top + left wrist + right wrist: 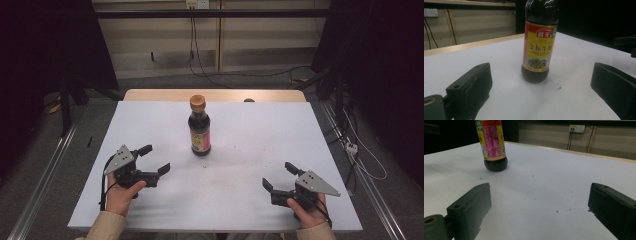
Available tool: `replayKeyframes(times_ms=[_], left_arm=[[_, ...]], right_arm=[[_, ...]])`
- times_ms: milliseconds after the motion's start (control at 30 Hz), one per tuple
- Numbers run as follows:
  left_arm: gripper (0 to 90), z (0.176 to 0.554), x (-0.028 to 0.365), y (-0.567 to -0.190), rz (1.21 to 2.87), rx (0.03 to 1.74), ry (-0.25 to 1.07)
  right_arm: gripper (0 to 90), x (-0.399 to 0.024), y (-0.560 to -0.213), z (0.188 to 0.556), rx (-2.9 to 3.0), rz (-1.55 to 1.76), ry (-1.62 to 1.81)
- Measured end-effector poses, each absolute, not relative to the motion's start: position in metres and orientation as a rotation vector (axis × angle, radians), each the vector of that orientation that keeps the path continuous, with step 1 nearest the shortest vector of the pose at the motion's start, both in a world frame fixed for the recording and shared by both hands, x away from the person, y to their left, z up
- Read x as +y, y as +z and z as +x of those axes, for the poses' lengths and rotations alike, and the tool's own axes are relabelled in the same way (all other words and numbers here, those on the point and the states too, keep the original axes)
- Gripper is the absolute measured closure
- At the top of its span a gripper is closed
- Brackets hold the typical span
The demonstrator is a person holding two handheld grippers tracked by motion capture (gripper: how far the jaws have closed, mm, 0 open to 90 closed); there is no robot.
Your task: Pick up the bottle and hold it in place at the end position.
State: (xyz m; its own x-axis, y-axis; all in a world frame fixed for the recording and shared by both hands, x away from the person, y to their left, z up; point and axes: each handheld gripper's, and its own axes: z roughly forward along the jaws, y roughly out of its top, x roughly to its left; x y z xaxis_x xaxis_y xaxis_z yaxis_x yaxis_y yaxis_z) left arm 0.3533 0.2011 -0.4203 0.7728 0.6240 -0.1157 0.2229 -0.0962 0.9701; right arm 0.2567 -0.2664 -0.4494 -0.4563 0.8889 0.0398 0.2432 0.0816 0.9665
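A dark soy sauce bottle (199, 126) with an orange cap and a yellow and red label stands upright near the middle of the white table (250, 135). My left gripper (154, 159) rests on the table to the bottom left of it, open and holding nothing. In the left gripper view the bottle (538, 42) stands just ahead between the jaws, apart from them. My right gripper (279, 175) sits near the front right, open and holding nothing. The right gripper view has the bottle (492, 143) farther off at the upper left.
A wooden strip (215, 95) borders the table's far edge. Cables (200, 60) hang from a wall socket beyond it. More cables and a power strip (352, 147) lie on the floor at the right. Dark curtains stand at both sides.
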Motion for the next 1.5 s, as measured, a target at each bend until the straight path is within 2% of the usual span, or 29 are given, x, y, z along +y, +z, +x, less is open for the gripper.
replayKeyframes(times_ms=[1500], left_arm=[[6.0, 0.401, 0.132, -0.391, 1.691, 0.677, 0.379]], right_arm=[[4.5, -0.267, -0.449, 0.257, 1.776, 1.123, 1.409]])
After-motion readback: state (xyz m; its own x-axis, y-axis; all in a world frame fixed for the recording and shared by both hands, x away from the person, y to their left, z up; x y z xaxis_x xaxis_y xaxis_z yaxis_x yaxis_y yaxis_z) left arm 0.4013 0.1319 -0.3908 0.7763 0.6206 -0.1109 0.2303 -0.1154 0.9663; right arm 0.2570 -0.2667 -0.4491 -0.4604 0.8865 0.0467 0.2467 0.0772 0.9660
